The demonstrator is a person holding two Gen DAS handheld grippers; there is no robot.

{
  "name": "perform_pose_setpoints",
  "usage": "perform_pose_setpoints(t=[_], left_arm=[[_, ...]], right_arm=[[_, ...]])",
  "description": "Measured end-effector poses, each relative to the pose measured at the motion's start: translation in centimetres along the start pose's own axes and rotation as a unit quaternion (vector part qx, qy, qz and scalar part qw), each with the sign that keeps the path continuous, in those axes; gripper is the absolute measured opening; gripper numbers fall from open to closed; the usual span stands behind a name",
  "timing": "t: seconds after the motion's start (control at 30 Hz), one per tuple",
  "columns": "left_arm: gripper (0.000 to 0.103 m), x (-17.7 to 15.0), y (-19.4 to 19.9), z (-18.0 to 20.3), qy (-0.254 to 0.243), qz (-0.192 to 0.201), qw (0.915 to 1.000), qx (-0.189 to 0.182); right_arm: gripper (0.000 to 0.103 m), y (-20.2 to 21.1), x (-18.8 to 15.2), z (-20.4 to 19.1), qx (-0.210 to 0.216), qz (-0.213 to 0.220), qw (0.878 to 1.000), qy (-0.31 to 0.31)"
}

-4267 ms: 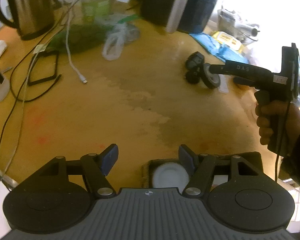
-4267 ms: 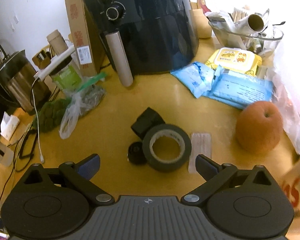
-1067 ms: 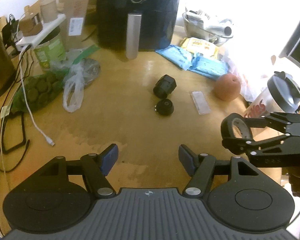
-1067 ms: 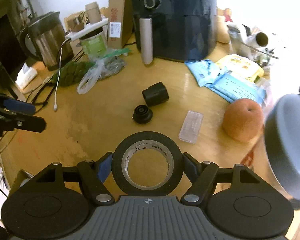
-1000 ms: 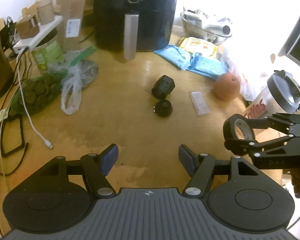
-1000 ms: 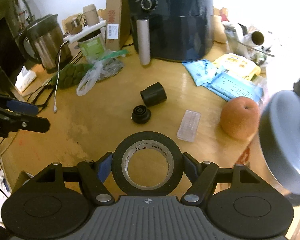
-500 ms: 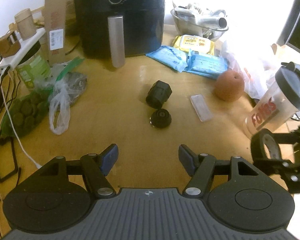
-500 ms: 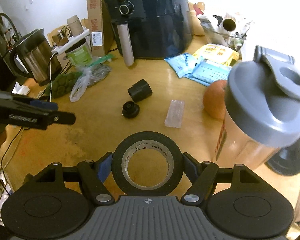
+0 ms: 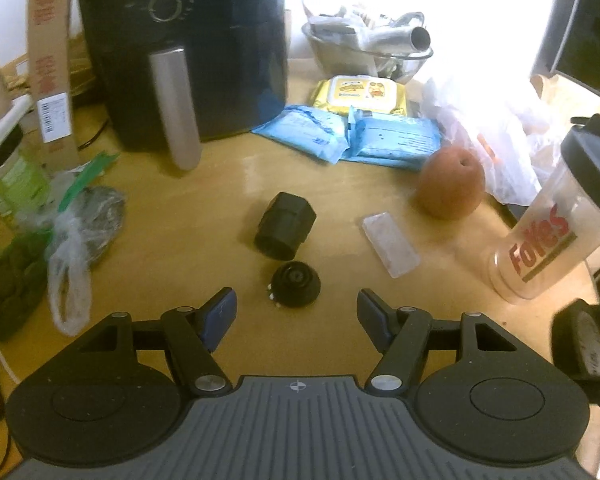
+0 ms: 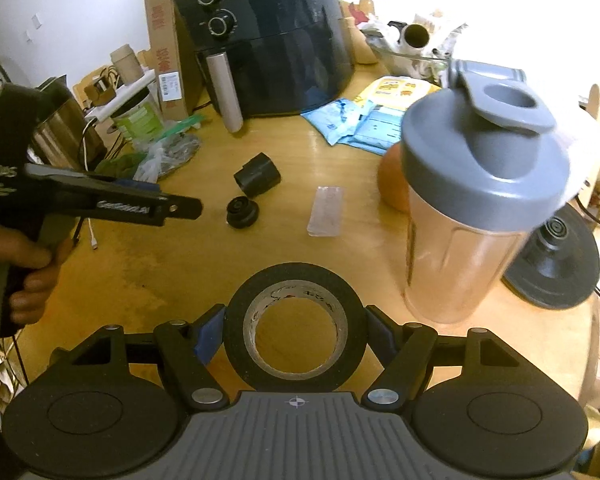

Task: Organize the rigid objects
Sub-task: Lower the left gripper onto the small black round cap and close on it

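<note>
Black left gripper (image 9: 296, 312) with blue-padded fingers (image 9: 219, 317) (silver screws), ribbed grey base.

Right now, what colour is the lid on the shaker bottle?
Grey. The shaker bottle has a grey lid with a flip cap, clearest in the right wrist view.

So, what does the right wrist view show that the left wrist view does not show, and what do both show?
Only the right wrist view shows the fan base, the kettle, the hand that holds the left gripper, and the hole of the tape roll, which the right gripper grips. Only the left wrist view shows the left gripper's open jaws and the red lettering on the shaker bottle. Both show the air fryer, the orange fruit, the black hexagonal part and the black knob.
</note>
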State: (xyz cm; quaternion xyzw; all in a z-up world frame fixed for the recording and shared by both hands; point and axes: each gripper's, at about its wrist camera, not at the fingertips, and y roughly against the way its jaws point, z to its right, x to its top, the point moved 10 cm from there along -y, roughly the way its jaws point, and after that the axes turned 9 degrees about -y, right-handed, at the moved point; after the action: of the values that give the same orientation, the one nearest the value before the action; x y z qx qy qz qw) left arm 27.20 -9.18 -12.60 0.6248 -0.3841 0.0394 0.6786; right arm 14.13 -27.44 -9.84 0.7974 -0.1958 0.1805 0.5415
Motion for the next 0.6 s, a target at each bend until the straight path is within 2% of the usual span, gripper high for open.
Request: perform_pose_setpoints(t=[0.17, 0.6], left_arm=[[0.066, 0.3, -2.0, 0.2, 0.003, -0.004, 0.9999, -0.01], [0.059, 0.6, -6.0, -0.1, -0.012, -0.025, 0.9996, 0.004]], right_arm=[[0.075, 0.6, -0.5, 0.7, -0.008, 0.002, 1.0, -0.014], [0.075, 1.9, -1.2, 2.4, -0.03, 0.014, 0.998, -0.052]])
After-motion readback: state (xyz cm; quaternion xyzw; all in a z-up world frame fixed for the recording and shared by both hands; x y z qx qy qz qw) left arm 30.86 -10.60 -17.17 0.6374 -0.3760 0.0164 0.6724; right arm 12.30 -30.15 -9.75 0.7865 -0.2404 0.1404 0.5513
